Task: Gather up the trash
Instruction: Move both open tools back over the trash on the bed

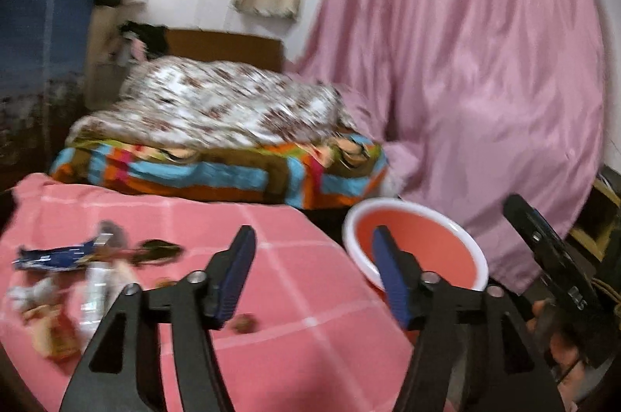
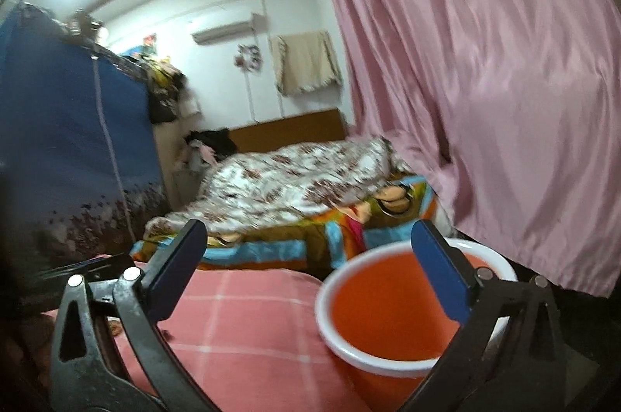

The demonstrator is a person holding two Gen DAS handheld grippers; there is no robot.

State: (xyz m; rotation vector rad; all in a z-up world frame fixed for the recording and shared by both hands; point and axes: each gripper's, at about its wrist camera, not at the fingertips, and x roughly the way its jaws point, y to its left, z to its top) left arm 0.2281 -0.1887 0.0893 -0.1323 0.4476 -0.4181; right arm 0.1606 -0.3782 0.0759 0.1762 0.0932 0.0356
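Several pieces of trash lie at the left of a pink checked cloth (image 1: 271,295): a blue wrapper (image 1: 58,256), a clear plastic wrapper (image 1: 95,295), an orange packet (image 1: 54,334), a dark scrap (image 1: 159,251) and a small brown bit (image 1: 245,323). An orange basin with a white rim (image 1: 423,245) stands at the cloth's right edge; it also shows in the right wrist view (image 2: 388,311). My left gripper (image 1: 314,237) is open and empty above the cloth, right of the trash. My right gripper (image 2: 306,237) is open and empty over the basin's near side, and shows in the left wrist view (image 1: 551,252).
A bed with a patterned quilt (image 1: 233,105) and a striped colourful sheet (image 1: 217,175) lies beyond the cloth. A pink curtain (image 1: 465,43) hangs at the right. A blue fabric wardrobe (image 2: 58,140) stands at the left.
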